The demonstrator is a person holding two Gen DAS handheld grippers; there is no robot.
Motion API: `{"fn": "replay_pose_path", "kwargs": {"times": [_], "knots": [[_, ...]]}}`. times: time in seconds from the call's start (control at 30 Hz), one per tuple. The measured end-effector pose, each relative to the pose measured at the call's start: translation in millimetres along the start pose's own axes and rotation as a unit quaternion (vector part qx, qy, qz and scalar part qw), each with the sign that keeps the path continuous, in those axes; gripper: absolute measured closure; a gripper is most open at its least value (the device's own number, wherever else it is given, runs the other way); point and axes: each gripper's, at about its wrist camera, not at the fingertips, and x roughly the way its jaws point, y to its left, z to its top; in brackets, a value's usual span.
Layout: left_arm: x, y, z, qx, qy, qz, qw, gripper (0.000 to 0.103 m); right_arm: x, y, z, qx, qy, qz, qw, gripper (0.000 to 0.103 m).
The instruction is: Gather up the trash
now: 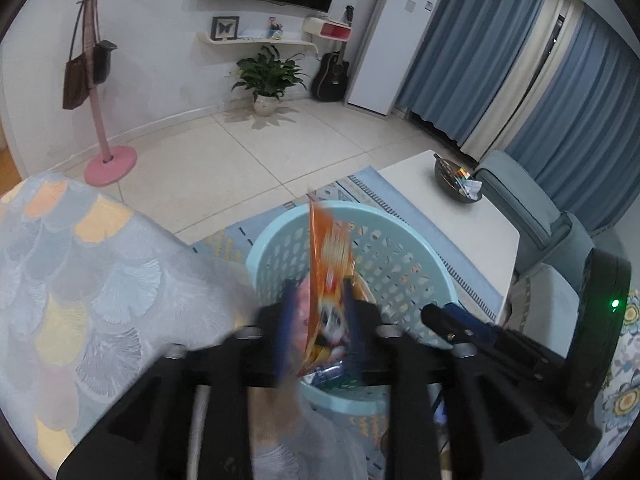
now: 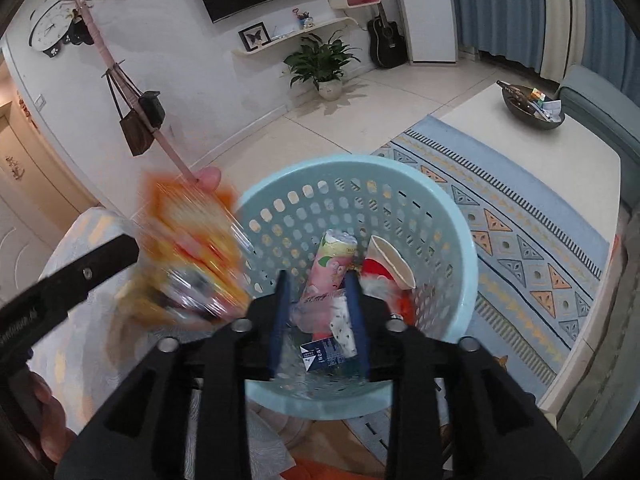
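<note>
Left gripper (image 1: 318,312): jaws apart with an orange snack wrapper (image 1: 330,280) standing between them, so either loosely pinched or just let go; cannot tell which, since the wrapper is blurred and its contact with the blue fingers (image 1: 286,320) is unclear. Poised directly above the pale blue basket (image 1: 416,276), wrapper upright with its lower end already inside the rim.

Right gripper (image 2: 318,316): open, holding nothing, hovering over the same basket from the other side. Below it, in the basket bottom, a pink drink carton (image 2: 328,268), a red and white paper cup (image 2: 386,262), a small blue packet (image 2: 322,356) and a spotted white scrap (image 2: 344,328).

Judging by that: the drop-off step, wrapper going into the bin with earlier trash already collected. Next move calls for widening the left jaws fully if not yet released, letting the wrapper fall clear, then lifting away. Beyond the basket: a patterned rug (image 2: 520,240), a white low table (image 2: 560,168) with a dark bowl (image 2: 532,110) of odds and ends, well apart.
</note>
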Motion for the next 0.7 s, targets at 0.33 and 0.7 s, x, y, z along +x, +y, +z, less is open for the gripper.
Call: {"fn": "replay_pose_path", "kwargs": {"times": [0.33, 0.7], "knots": [[-61.7, 26.5, -23.0, -0.003, -0.040, 0.007, 0.9992, 0.021, -49.5, 29.1, -17.5, -0.022, -0.015, 0.014, 1.000, 0.036], [-166.6, 58.3, -88.4, 0.019, -0.153, 0.143, 0.9778, 0.014, -131.6, 91.9, -53.3, -0.082, -0.147, -0.017, 0.986, 0.035]]}}
